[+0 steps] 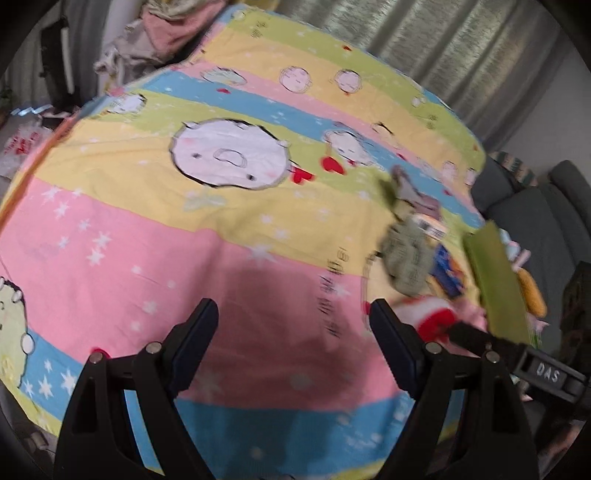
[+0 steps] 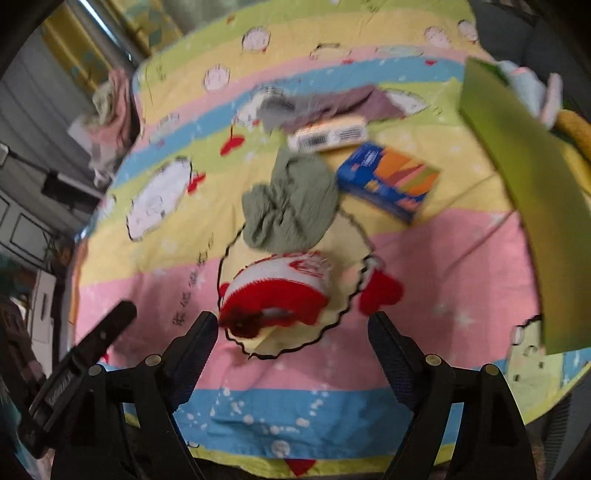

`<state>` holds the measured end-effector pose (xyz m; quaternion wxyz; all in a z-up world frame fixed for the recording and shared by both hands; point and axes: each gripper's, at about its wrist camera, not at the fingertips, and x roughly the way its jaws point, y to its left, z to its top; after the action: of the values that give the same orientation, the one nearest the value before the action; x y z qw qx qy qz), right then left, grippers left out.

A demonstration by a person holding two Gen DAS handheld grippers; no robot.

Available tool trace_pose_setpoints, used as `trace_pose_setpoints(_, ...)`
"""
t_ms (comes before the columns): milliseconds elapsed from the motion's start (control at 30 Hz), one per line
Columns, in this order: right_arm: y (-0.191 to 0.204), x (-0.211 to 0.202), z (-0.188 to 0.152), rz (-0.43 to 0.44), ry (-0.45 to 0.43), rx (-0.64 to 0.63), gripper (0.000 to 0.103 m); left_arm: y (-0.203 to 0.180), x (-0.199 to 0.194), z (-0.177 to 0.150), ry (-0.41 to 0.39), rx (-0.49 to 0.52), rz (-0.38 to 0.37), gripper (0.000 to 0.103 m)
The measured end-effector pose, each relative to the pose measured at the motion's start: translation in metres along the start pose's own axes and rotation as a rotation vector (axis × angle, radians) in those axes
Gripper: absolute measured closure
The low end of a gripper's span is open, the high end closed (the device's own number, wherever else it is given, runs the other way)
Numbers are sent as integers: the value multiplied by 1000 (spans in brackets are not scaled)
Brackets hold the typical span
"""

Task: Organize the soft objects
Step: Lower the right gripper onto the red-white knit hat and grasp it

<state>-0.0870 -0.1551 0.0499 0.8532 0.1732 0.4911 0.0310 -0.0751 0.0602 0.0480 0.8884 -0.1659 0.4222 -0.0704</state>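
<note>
A red and white knitted hat (image 2: pixel 280 288) lies on the striped cartoon bedsheet (image 2: pixel 443 266), just past the tips of my right gripper (image 2: pixel 293 321), which is open and holds nothing. Beyond the hat lie a crumpled green cloth (image 2: pixel 291 206) and a purple-grey cloth (image 2: pixel 332 103). My left gripper (image 1: pixel 293 310) is open over a bare pink stripe (image 1: pixel 147 251), left of the hat (image 1: pixel 432 314) and the green cloth (image 1: pixel 404 258). One of its fingers (image 2: pixel 99 339) shows at the left of the right wrist view.
A white barcoded box (image 2: pixel 328 136) and a blue box (image 2: pixel 391 177) lie among the cloths. A green flat panel (image 2: pixel 528 184) stands at the right with a yellow soft item (image 2: pixel 576 129) behind it. Clothes (image 1: pixel 162 33) are piled at the far corner. A grey sofa (image 1: pixel 524 206) is at the right.
</note>
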Motion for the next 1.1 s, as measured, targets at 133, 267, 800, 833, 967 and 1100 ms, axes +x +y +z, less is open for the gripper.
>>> trace_pose_setpoints(133,-16,-16,5,50,-23,50,19,-10,-7,1,58,-4,-68,22)
trace_pose_setpoints(267,-26,-26,11,129,-50,87,35,-30,-9,-1,93,4,-112,27)
trace_pose_setpoints(800,-22,34,27,199,96,140,53,-98,37,-15,249,99,-252,50)
trace_pose_setpoints(833,-21,37,27,209,104,137,53,-99,41,-15,256,103,-243,54)
trace_pose_setpoints(967,-19,44,26,224,99,117,53,-100,50,-17,278,122,-227,65)
trace_pose_setpoints(1100,-22,42,25,243,89,130,55,-105,51,-20,262,160,-204,68)
